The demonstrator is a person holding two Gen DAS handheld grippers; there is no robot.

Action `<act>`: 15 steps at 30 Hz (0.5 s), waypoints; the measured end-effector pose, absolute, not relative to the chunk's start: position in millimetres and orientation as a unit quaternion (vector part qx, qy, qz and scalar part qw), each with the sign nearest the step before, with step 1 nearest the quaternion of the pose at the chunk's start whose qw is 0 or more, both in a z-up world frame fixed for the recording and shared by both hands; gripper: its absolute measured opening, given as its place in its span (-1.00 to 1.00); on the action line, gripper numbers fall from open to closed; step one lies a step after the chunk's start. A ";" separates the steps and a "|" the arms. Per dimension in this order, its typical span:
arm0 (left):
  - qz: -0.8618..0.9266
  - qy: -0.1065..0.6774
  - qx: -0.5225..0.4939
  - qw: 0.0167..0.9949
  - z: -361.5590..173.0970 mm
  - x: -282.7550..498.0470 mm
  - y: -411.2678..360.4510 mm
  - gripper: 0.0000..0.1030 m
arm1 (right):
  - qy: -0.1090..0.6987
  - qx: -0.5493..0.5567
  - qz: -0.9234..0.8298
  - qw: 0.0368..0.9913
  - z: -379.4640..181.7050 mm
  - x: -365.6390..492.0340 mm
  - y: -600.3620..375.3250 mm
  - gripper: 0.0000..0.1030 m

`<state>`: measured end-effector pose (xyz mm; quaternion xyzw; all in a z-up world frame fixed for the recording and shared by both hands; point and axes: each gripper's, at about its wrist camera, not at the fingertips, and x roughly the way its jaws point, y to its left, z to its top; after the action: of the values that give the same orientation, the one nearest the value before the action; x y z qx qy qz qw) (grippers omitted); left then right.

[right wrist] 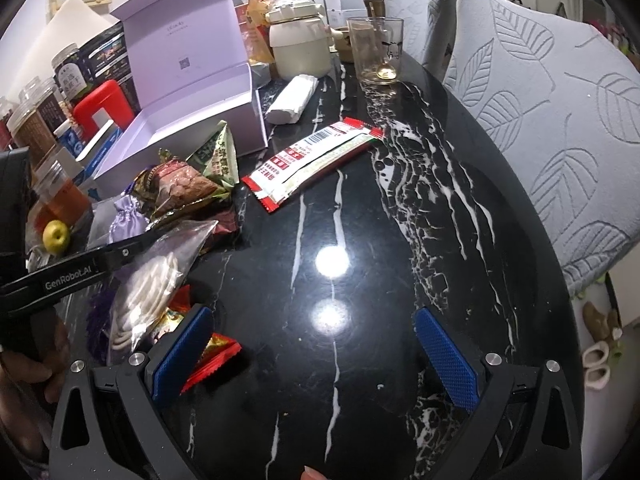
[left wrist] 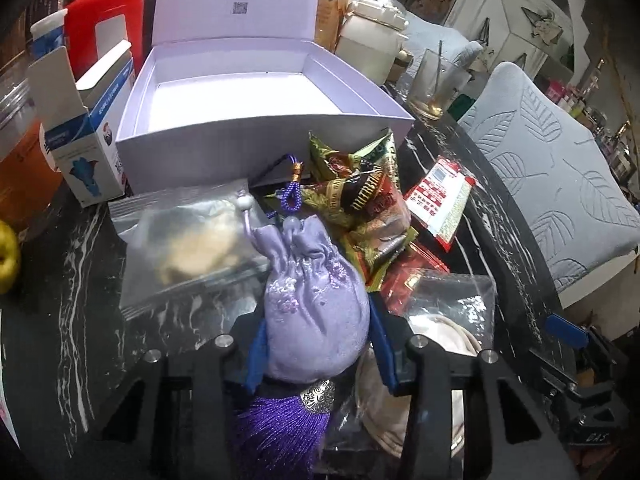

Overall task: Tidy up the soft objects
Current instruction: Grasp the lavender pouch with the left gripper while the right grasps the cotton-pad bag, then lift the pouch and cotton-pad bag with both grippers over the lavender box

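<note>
My left gripper is shut on a lilac embroidered drawstring pouch with a purple tassel, held just above the black marble table. An open, empty lilac box stands beyond it; the box also shows in the right wrist view. Around the pouch lie a clear zip bag of cream stuff, foil snack packets and a bag of white cord. My right gripper is open and empty over bare table, to the right of the pile. The left gripper's arm crosses the pile.
A red-white sachet, a glass with a spoon, a cream pot and a white roll sit further back. Blue-white cartons, a red container, jars and a green apple crowd the left. Grey chairs line the right edge.
</note>
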<state>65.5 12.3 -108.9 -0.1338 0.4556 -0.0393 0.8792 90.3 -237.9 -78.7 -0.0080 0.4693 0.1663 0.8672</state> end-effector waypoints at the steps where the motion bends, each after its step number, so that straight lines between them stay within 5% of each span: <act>1: -0.040 0.454 -0.135 0.880 -106.7 63.3 13.3 -0.16 | 0.469 -0.008 0.167 0.867 -78.4 89.9 -237.3 1.00; 15: -0.011 0.419 -0.153 0.895 -62.3 7.7 45.9 -0.16 | 0.459 0.010 0.233 0.857 -69.0 77.3 -212.4 0.99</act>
<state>7.7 45.9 -62.3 -0.1526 0.4193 -0.0107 0.8949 77.3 -212.4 -69.0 0.0098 0.4592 0.2332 0.8571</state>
